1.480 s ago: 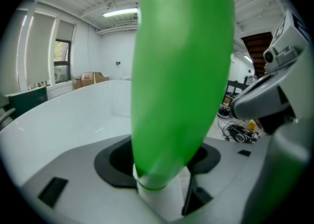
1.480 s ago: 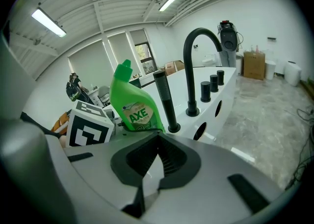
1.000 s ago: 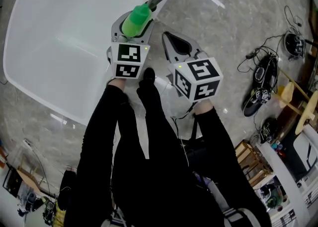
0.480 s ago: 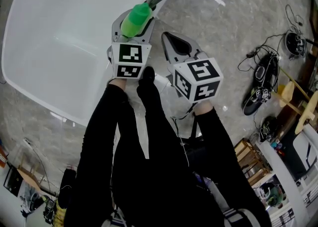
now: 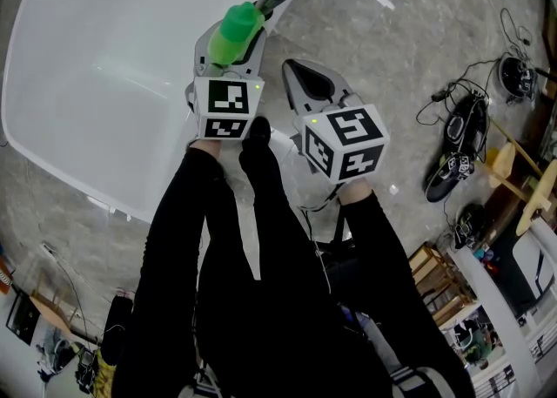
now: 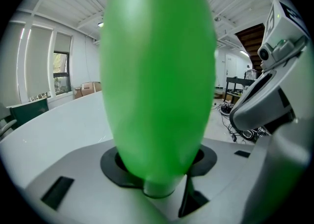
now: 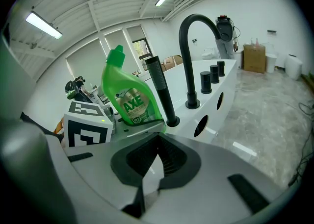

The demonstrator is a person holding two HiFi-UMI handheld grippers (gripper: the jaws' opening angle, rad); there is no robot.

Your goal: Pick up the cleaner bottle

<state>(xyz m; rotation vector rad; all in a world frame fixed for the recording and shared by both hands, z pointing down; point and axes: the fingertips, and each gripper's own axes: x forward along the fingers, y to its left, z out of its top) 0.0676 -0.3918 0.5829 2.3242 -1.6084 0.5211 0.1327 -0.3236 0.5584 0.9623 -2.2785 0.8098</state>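
ok, left gripper (image 5: 230,44) has just been closing on the cleaner bottle (image 5: 237,26), pads pinching its body where it stands on the bathtub (image 5: 104,65) rim by the black faucet (image 7: 187,71), probably low for an upright lift. right gripper (image 5: 296,70) sits clenched and empty beside it, since 1 grip looks enough.

Bright, even light from long ceiling strip lamps (image 7: 44,25); glare streaks the glossy white bathtub (image 5: 113,74). Fisheye edges bend and darken. The green plastic cleaner bottle (image 6: 157,81) looms blurred close-up.
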